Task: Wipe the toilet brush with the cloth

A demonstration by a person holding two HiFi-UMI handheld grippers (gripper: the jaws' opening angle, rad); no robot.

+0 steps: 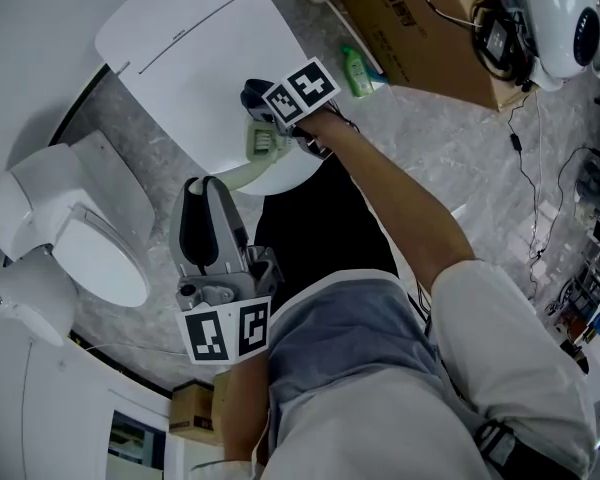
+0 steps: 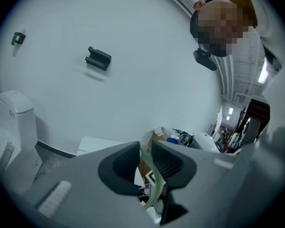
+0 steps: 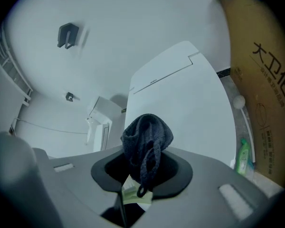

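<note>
The pale green toilet brush runs from my left gripper up to my right gripper in the head view. My left gripper is shut on the brush's thin green handle, which passes between the two dark pads. A bunched dark blue cloth is pinched in my right gripper, which is shut on it. The cloth sits against the brush's head end. A pale green piece of the brush shows just under the cloth.
A white toilet stands at the left, against a white wall. A large white fixture lies behind the brush. A cardboard box, a green bottle, cables and a white appliance crowd the upper right. A black mat covers the floor.
</note>
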